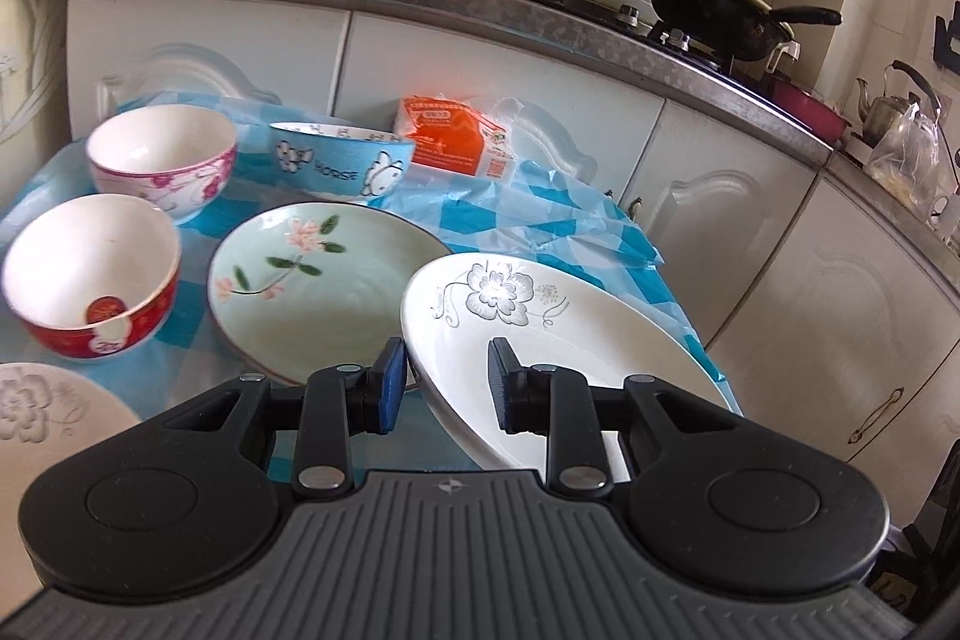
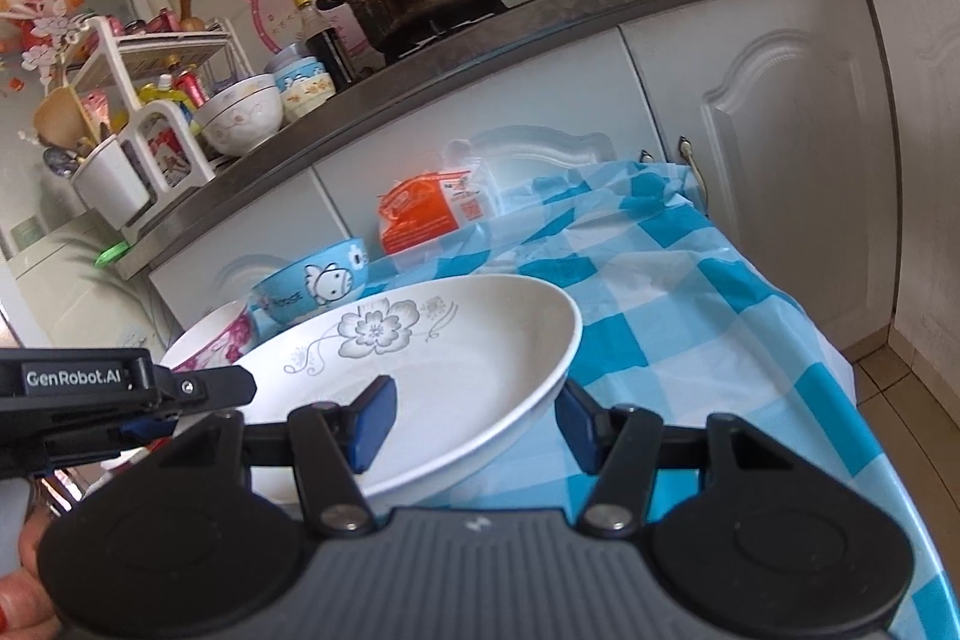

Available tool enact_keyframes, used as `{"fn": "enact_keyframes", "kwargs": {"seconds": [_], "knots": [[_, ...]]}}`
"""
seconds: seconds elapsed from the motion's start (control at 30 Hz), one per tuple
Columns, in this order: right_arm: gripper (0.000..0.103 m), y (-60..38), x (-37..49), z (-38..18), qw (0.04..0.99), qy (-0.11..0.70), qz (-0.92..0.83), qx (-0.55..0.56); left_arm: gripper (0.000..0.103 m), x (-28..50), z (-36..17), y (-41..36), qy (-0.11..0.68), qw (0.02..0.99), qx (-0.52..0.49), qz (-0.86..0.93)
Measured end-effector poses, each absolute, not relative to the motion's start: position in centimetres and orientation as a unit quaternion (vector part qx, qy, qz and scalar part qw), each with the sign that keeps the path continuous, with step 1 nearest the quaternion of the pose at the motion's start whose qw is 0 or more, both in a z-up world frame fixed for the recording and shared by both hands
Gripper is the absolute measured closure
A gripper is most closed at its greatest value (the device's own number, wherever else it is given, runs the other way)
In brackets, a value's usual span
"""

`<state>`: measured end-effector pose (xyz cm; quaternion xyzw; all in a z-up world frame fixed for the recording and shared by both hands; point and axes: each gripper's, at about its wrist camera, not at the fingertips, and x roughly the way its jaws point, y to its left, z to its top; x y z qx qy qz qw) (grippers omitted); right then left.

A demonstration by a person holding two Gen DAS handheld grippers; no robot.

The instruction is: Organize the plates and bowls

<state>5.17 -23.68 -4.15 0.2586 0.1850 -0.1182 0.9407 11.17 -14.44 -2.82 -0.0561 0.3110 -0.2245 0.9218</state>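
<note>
- The white plate with a grey flower (image 1: 528,334) is tilted, its near edge raised above the table (image 2: 690,292) with the blue checked cloth.
- The left gripper (image 1: 447,385) has its fingers spread on both sides of this plate's left rim; whether the pads press the rim, I cannot tell.
- The right gripper (image 2: 474,415) also has spread fingers around the plate's right rim, one pad inside and one outside.
- Just beside the plate lies the pale green plate (image 1: 312,286).
- Behind are the red bowl (image 1: 93,277), the pink flowered bowl (image 1: 162,163) and the blue bowl (image 1: 339,166).
- Another white plate (image 1: 54,418) is at the left edge.
</note>
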Motion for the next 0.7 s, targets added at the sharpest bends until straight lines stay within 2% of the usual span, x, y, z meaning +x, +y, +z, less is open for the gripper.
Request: {"fn": "enact_keyframes", "kwargs": {"seconds": [0.7], "knots": [[0.045,-11.1,7.9,-1.4,0.959,0.207,-0.006,0.191,0.074,7.9,-1.7,-0.6,0.293,0.945,-0.089,-0.115]]}}
